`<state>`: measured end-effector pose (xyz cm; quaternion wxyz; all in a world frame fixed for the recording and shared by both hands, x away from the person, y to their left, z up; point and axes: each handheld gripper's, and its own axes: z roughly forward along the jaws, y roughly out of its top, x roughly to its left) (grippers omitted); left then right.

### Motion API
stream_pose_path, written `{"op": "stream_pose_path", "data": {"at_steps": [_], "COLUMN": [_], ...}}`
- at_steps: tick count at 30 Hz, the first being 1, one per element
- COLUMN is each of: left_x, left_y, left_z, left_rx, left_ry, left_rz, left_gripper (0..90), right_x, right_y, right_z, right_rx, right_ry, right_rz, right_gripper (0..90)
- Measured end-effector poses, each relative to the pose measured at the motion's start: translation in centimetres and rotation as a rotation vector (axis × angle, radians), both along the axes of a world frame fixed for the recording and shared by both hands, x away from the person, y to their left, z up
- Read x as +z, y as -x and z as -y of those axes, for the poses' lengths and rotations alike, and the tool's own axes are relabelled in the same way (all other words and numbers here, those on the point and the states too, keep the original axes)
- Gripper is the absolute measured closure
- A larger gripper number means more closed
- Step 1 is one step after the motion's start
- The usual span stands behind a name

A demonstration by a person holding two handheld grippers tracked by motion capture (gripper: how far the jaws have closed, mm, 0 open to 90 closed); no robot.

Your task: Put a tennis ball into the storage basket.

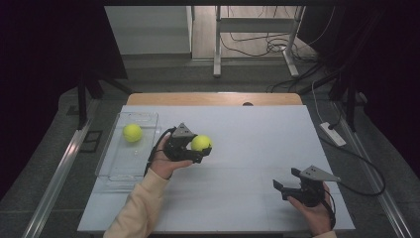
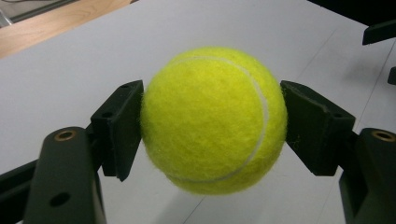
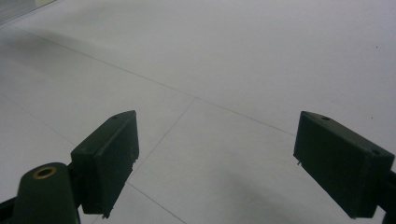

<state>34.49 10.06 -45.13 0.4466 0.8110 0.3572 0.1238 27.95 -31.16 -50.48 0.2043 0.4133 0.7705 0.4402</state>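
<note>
- The left gripper (image 1: 199, 148) pinches a yellow tennis ball (image 1: 201, 143) and carries it above the white table (image 1: 247, 148), just right of the clear plastic tray (image 1: 115, 168).
- In the left gripper view, both pads (image 2: 119, 128) press the ball's flanks (image 2: 214, 119), and its shadow falls on the table below.
- A second tennis ball (image 1: 132, 132) sits inside the tray, at its far end.
- The right gripper (image 1: 289, 186) rests low near the table's front right, jaws spread wide over bare tabletop (image 3: 210, 70), nothing between them.
</note>
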Motion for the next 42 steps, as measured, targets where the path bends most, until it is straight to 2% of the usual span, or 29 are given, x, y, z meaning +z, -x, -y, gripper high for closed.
{"op": "stream_pose_path", "data": {"at_steps": [21,42], "left_x": [1.0,1.6], "left_y": [0.3,0.5], "left_z": [-1.7,-2.9], "left_rx": [0.041,0.073], "left_ry": [0.030,0.036], "left_rz": [0.032,0.051], "left_gripper": [27.0,27.0], "right_x": [0.0,0.0], "right_y": [0.0,0.0], "right_z": [0.0,0.0], "right_rx": [-0.001,-0.002], "right_ry": [0.000,0.003], "right_rz": [-0.001,-0.002], "right_gripper": [14.0,14.1]}}
